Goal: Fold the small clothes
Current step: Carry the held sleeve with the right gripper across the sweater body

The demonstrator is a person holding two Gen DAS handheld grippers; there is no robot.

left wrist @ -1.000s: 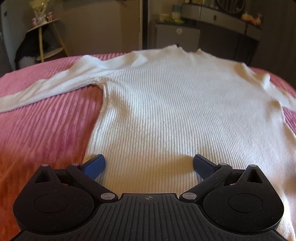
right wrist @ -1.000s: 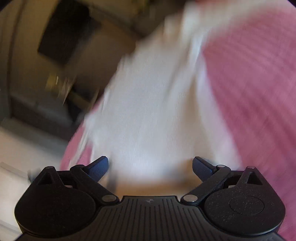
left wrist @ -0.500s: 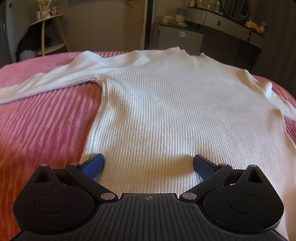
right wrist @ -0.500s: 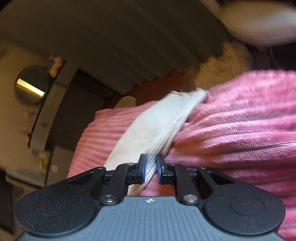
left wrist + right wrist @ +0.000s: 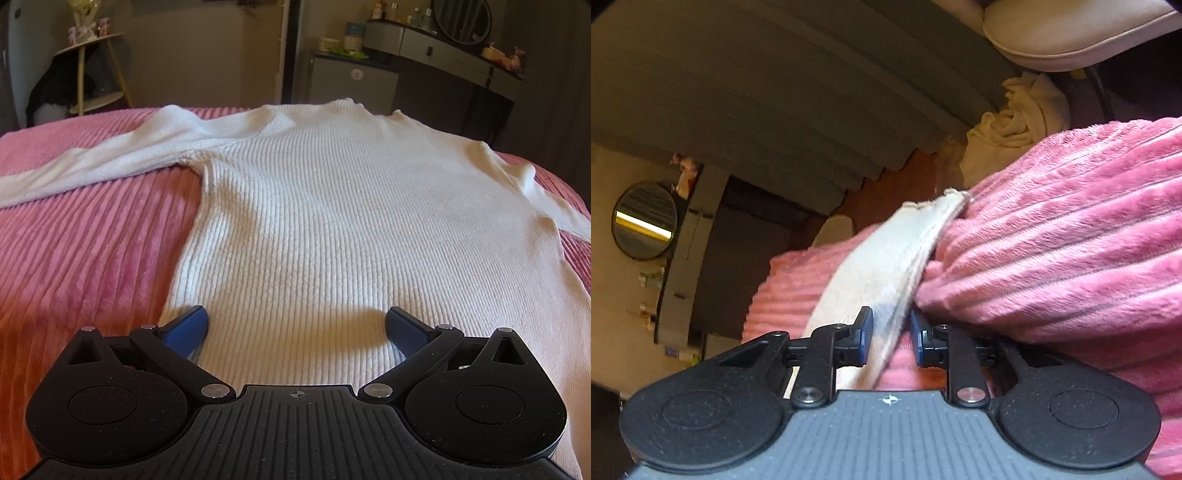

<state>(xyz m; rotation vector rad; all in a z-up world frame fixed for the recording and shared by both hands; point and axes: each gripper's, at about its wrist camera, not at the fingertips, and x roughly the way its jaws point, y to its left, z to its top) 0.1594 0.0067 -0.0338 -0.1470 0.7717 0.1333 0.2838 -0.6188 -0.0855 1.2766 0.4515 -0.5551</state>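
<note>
A cream ribbed sweater (image 5: 332, 214) lies flat on the pink ribbed blanket (image 5: 81, 251), its left sleeve (image 5: 96, 166) spread out to the left. My left gripper (image 5: 295, 325) is open and empty, low over the sweater's hem, its blue pads on either side of the lower left part. In the right wrist view, my right gripper (image 5: 888, 332) has its pads close around the sweater's right sleeve (image 5: 886, 266), with a small gap showing. The sleeve runs away from the gripper over the blanket (image 5: 1071, 240) to its cuff (image 5: 951, 197).
Beyond the bed stand a grey cabinet (image 5: 354, 77), a dresser with a round mirror (image 5: 461, 16) and a yellow shelf stand (image 5: 92, 70). In the right wrist view, a pile of cream cloth (image 5: 1015, 125) lies past the bed's edge, under a pale chair seat (image 5: 1071, 33).
My right gripper swung from over the sweater body to the right sleeve and closed around it; its pads have since parted slightly. My left gripper has lifted slightly and stays open.
</note>
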